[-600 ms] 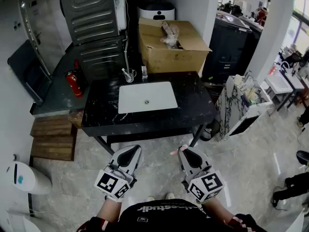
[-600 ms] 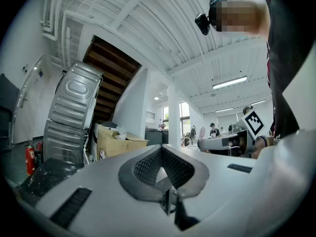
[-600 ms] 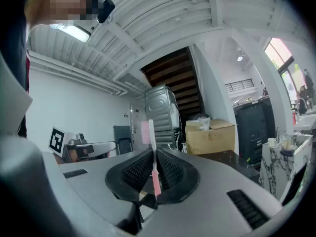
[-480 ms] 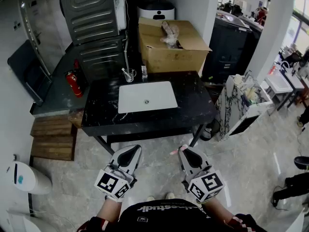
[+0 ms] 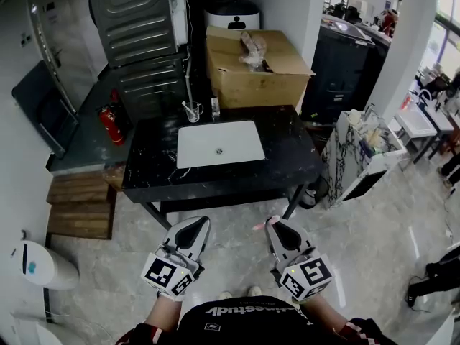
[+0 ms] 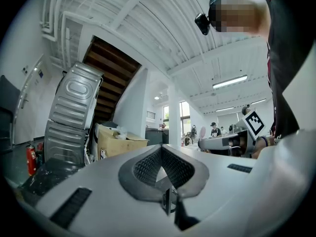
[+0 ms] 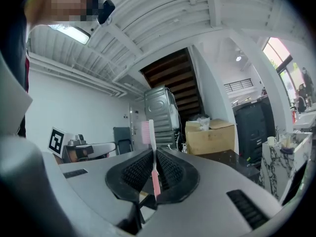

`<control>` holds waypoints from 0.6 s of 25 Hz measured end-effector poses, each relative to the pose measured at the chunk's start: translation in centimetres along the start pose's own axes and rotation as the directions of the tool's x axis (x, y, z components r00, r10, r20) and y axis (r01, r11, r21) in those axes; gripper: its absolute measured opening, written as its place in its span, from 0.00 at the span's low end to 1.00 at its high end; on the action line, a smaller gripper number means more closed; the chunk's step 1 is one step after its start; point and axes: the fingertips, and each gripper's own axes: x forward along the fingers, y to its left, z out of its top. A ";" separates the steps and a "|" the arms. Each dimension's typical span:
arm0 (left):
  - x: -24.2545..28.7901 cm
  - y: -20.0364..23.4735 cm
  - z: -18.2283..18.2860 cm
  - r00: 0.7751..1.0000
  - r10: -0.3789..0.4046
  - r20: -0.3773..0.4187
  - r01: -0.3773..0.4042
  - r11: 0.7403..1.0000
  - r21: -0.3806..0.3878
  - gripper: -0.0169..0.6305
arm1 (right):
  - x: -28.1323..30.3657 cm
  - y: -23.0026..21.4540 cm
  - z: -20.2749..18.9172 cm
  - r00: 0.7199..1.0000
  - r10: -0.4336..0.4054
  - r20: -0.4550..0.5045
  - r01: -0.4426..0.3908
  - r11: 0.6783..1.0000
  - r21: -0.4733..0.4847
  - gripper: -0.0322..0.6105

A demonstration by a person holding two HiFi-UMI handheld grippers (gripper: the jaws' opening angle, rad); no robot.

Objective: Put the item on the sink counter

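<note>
In the head view the black marble sink counter (image 5: 287,153) with its white basin (image 5: 219,144) stands ahead of me, well beyond both grippers. My right gripper (image 5: 273,222) is held low near my body, shut on a pink toothbrush (image 5: 257,226). The right gripper view shows the toothbrush (image 7: 154,174) upright between the dark pads (image 7: 170,169), with its bristle head (image 7: 146,131) sticking out past the tips. Level with it on the left, my left gripper (image 5: 196,222) is shut with nothing in it. The left gripper view shows those jaws (image 6: 161,151) meeting at the tip.
A glass cup (image 5: 192,111) and a small bottle (image 5: 214,107) stand at the counter's back edge. Behind are a cardboard box (image 5: 255,70) and grey metal appliances (image 5: 136,42). A red fire extinguisher (image 5: 110,124), wooden steps (image 5: 79,207), a white bin (image 5: 36,264) and a marble cabinet (image 5: 356,157) flank the counter.
</note>
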 end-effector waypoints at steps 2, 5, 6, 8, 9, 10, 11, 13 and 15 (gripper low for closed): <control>-0.1 0.0 0.1 1.000 0.002 0.001 -0.002 1.000 0.000 0.05 | 0.0 0.1 0.0 1.000 0.001 0.001 -0.001 1.000 0.001 0.13; -0.2 0.1 0.1 1.000 0.007 0.001 -0.007 1.000 -0.002 0.05 | 0.0 0.3 0.0 1.000 0.009 -0.001 -0.009 1.000 -0.001 0.13; -0.2 0.1 0.0 1.000 0.008 0.000 -0.008 1.000 -0.002 0.05 | 0.0 0.3 -0.1 1.000 0.010 -0.003 -0.010 1.000 0.000 0.13; -0.2 0.1 -0.1 1.000 0.013 -0.001 -0.013 1.000 -0.004 0.05 | 0.0 0.2 -0.3 1.000 0.014 -0.006 -0.014 1.000 -0.002 0.13; -0.1 0.1 -0.2 1.000 0.015 -0.001 -0.015 1.000 -0.005 0.05 | 0.0 0.2 -0.3 1.000 0.018 -0.006 -0.018 1.000 -0.005 0.13; -0.1 0.1 -0.2 1.000 0.017 -0.001 -0.017 1.000 -0.007 0.05 | 0.0 0.2 -0.3 1.000 0.021 -0.006 -0.021 1.000 -0.006 0.13; -0.1 0.0 -0.3 1.000 0.019 -0.001 -0.019 1.000 -0.009 0.05 | -0.1 0.1 -0.2 1.000 0.022 -0.006 -0.022 1.000 -0.006 0.13; 0.0 -0.2 -0.3 1.000 0.022 -0.002 -0.022 1.000 -0.012 0.05 | -0.3 0.0 -0.2 1.000 0.024 -0.007 -0.024 1.000 -0.004 0.13; 0.0 -0.4 -0.2 1.000 0.025 -0.003 -0.026 1.000 -0.013 0.05 | -0.5 -0.1 -0.2 1.000 0.028 -0.009 -0.028 1.000 0.000 0.13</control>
